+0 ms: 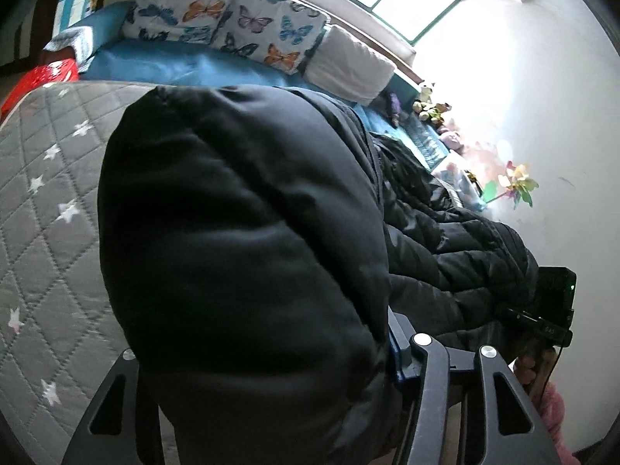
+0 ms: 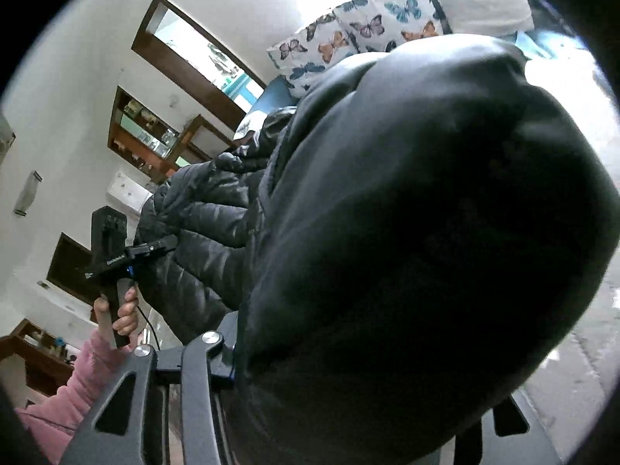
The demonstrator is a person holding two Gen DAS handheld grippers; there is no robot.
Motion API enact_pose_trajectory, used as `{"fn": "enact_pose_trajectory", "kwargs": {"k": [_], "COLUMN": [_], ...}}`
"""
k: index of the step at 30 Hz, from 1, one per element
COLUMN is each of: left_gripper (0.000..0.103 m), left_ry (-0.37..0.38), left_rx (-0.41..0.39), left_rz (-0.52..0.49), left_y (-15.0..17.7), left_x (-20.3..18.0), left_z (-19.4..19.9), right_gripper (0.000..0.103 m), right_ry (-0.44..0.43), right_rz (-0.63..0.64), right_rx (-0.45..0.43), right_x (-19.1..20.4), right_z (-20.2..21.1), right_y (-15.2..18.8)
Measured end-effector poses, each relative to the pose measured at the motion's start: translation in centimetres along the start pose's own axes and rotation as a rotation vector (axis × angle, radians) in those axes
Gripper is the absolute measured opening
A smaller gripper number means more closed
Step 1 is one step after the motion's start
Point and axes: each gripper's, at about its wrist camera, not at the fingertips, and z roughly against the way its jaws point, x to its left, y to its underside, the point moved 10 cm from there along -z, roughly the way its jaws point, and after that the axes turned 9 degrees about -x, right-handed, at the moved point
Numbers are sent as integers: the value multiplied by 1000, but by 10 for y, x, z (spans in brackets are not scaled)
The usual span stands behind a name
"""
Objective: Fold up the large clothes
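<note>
A black padded jacket (image 1: 240, 240) is held up off the bed (image 1: 50, 193) by both grippers, 1 at each end of the same edge. Likely reason: the edge is being raised so it can be carried over the rest of the garment for a fold.

- Left gripper (image 1: 267, 399): a thick bulge of jacket fabric is wedged between the 2 fingers, which are about half closed around it. The bulge fills the gap and spills over the front, so the fingertips are hidden. Read as a grip on the jacket.
- Right gripper (image 2: 348, 399): same picture. A fat roll of fabric is clamped between the fingers and blocks most of the view. Also read as holding the jacket.
- The quilted body of the jacket is draped between the 2 grippers and trails back toward the butterfly pillows (image 1: 228, 15) and the blue sheet (image 1: 174, 64). How much of it rests on the bed cannot be told.

Pose: both grippers are pitched downward, each rolled somewhat, as shown by the tilted room. In the right wrist view the left tool is seen gripped by a hand (image 2: 124, 310) in a pink sleeve (image 2: 81, 372). In the left wrist view the right tool is seen at the far right edge, well apart from the left gripper.

Judged stage: early in the fold, edge lifted, not yet laid over.
</note>
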Motion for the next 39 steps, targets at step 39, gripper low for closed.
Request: {"fn": "enact_pose_trajectory", "kwargs": {"k": [39], "left_gripper": [67], "left_ry": [3], "left_rx": [136], "left_rz": [-268], "left_y": [66], "left_x": [-345], "left_z": [-224], "right_gripper": [69], "right_ry": [248], "right_rz": [-189], "right_rx": [-131], "right_x": [-118], "right_z": [108], "right_y": [9]}}
